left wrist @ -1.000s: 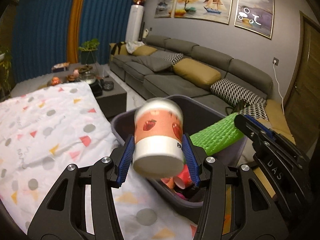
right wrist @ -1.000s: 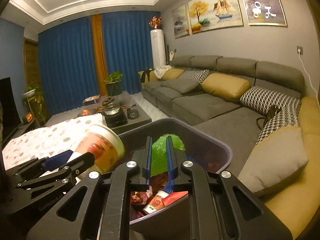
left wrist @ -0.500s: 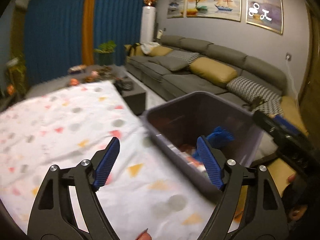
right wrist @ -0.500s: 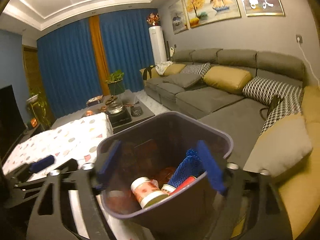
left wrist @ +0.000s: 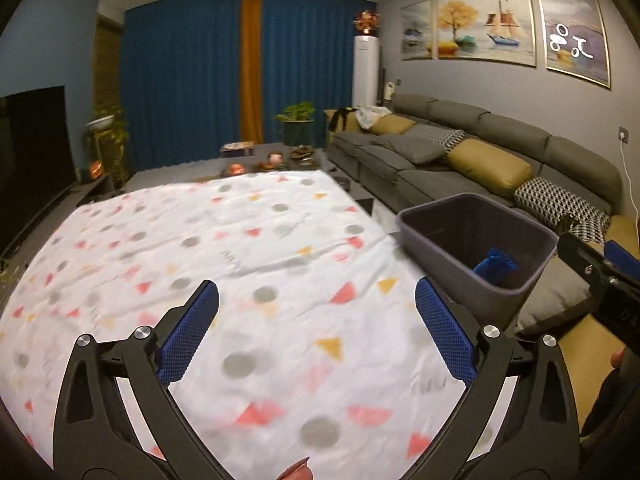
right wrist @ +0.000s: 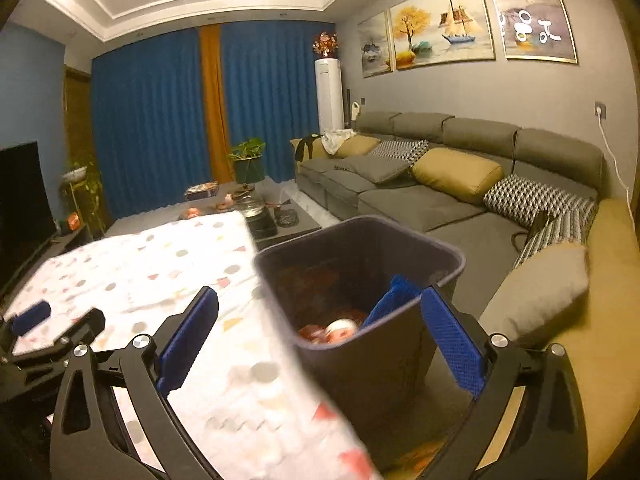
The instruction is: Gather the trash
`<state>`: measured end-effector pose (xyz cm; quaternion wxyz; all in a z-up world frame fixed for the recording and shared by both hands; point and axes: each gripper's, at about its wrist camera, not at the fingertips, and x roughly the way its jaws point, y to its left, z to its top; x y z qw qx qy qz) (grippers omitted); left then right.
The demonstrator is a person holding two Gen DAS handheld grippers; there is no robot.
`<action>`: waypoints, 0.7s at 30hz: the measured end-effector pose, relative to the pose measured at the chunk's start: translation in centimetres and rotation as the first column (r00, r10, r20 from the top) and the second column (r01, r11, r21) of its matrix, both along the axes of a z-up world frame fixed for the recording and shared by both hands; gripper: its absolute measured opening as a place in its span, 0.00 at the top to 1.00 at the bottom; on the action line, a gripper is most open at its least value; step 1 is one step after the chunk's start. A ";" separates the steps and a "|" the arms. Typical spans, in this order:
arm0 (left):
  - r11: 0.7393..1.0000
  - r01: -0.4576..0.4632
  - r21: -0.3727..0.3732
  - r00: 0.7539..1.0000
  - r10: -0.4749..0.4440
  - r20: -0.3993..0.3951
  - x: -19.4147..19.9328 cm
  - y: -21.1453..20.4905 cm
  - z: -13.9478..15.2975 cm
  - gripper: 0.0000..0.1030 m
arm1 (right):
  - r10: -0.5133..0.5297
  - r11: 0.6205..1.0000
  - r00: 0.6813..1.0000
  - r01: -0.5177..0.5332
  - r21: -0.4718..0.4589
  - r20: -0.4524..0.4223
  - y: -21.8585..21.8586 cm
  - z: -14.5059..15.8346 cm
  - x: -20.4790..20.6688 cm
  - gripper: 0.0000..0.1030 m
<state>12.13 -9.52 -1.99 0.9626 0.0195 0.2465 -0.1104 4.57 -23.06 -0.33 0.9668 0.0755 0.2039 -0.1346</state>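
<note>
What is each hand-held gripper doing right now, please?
Left hand-held gripper: jaws opening wide, nothing between them, over the tablecloth.
Right hand-held gripper: jaws opening wide, holding nothing, by the trash bin.

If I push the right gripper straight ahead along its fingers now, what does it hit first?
Most likely the grey trash bin: its near wall sits between the right gripper fingers, whose jaws are opening with nothing held. The patterned tablecloth lies to the left, probably clear. Depth is uncertain through the fisheye.

Grey bin (right wrist: 360, 240), white cloth (left wrist: 240, 240) w/ dots+triangles
</note>
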 end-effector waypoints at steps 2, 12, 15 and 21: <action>1.000 0.004 -0.003 1.000 -0.004 -0.013 -1.0 1.3 -0.1 0.06 | -0.001 1.000 1.000 0.001 0.003 -0.001 1.2 0.1 -1.1 0.05; 1.000 -0.003 -0.018 1.000 0.004 0.018 -5.2 4.8 0.5 0.06 | 0.008 1.000 1.000 -0.007 -0.026 0.025 6.0 0.6 -5.8 0.05; 1.000 -0.004 -0.025 1.000 0.005 0.022 -6.0 5.7 0.7 0.06 | 0.010 0.999 0.999 -0.009 -0.037 0.031 6.8 0.7 -7.0 0.05; 0.999 -0.007 -0.038 1.000 0.008 0.026 -7.4 6.9 0.9 0.06 | 0.005 0.996 0.999 -0.002 -0.086 0.037 8.4 1.2 -8.7 0.05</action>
